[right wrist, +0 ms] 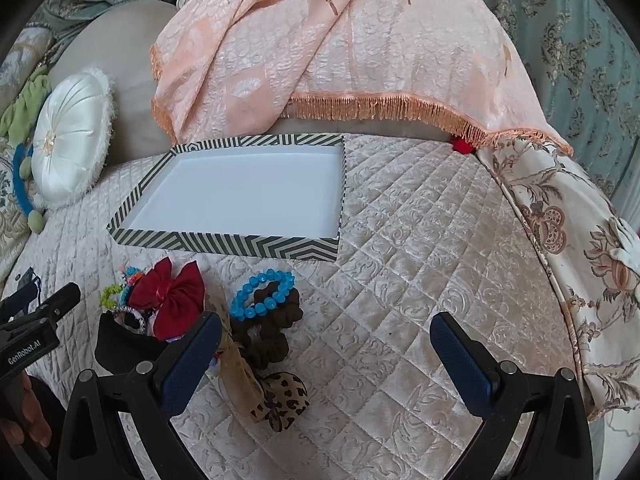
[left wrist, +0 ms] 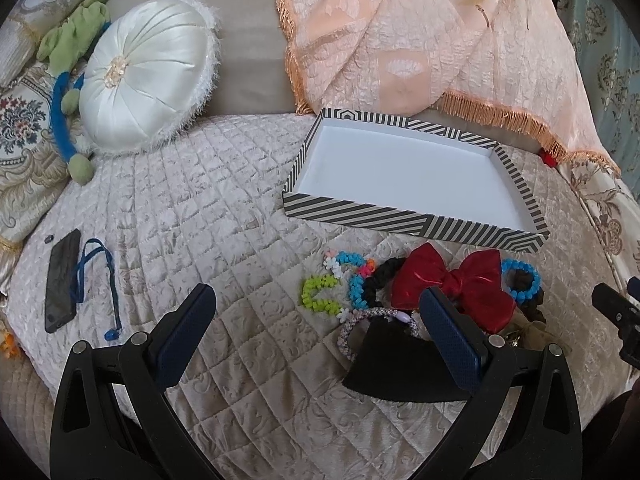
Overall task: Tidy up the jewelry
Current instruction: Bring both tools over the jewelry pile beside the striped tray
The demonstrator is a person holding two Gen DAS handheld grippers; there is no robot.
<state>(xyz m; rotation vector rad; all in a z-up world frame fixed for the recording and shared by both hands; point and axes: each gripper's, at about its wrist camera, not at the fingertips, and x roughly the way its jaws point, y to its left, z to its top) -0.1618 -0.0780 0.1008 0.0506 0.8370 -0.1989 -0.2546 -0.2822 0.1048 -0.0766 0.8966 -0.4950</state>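
- Jewelry pile on the quilted beige bedspread (right wrist: pixel 400 280), just near of the shallow black-and-white striped cardboard box (left wrist: pixel 400 216) with white inside; box holds nothing.
- Pile: red satin bow (left wrist: pixel 456 280), blue faceted bead bracelet (right wrist: pixel 262 292) lying on a brown scrunchie (right wrist: pixel 264 340), lime-green bead piece (left wrist: pixel 320 294), light-blue bead piece (left wrist: pixel 354 280), pink-lilac woven bracelet (left wrist: pixel 372 320), black fabric pouch (left wrist: pixel 396 364), leopard-print scrunchie (right wrist: pixel 282 400) nearest of all.
- Left hand-held gripper (left wrist: pixel 316 340): jaws wide apart, nothing between them, hovering near-left of the pile; its right finger overlaps the bow in view, contact can't tell.
- Right hand-held gripper (right wrist: pixel 326 356): jaws wide apart, holding nothing, over bare bedspread right of the pile.
- Far: peach fringed blanket (left wrist: pixel 420 40) draped behind the box; round white satin cushion (left wrist: pixel 148 72) far left.
- Left: dark phone (left wrist: pixel 62 280) flat on bedspread, blue cord (left wrist: pixel 100 280) just beside it.
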